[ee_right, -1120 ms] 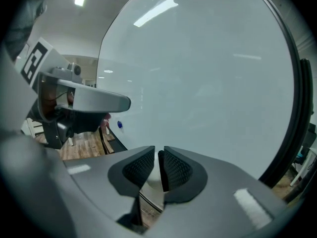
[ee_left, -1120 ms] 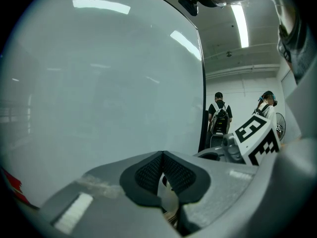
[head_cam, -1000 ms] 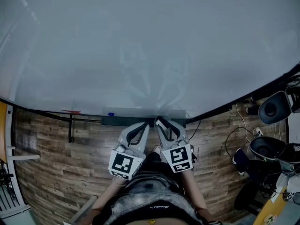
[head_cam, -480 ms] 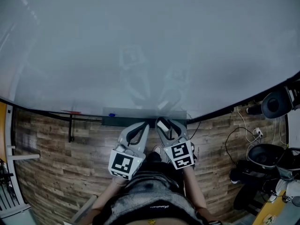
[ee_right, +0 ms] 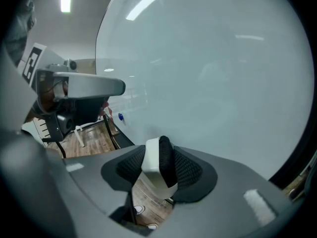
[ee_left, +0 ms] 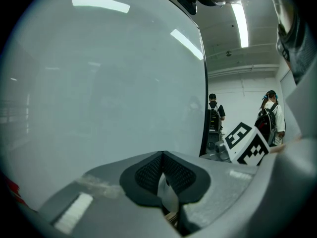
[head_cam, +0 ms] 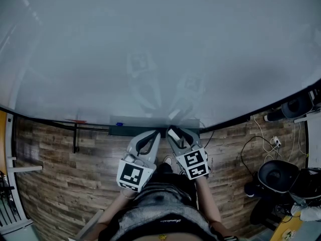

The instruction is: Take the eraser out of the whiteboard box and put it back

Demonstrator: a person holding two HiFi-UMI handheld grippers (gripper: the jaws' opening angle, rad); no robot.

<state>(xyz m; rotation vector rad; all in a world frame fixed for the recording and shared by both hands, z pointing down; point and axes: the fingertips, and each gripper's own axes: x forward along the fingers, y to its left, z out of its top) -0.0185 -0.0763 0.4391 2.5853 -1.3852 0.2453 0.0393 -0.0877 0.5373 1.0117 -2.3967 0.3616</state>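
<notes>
right gripper (ee_right: 161, 153) just closing on eraser (ee_right: 152, 166), left gripper (ee_left: 162, 158) closed

bg: large whiteboard (head_cam: 160, 49) fills front, black edge | floor: wood-plank laminate (head_cam: 50, 159) | right: black office chair (head_cam: 278, 172), loose cables (head_cam: 249, 152) | ceiling: strip light (ee_left: 241, 19) on | far wall (ee_left: 242, 90) white, two people (ee_left: 214, 114) standing
</notes>
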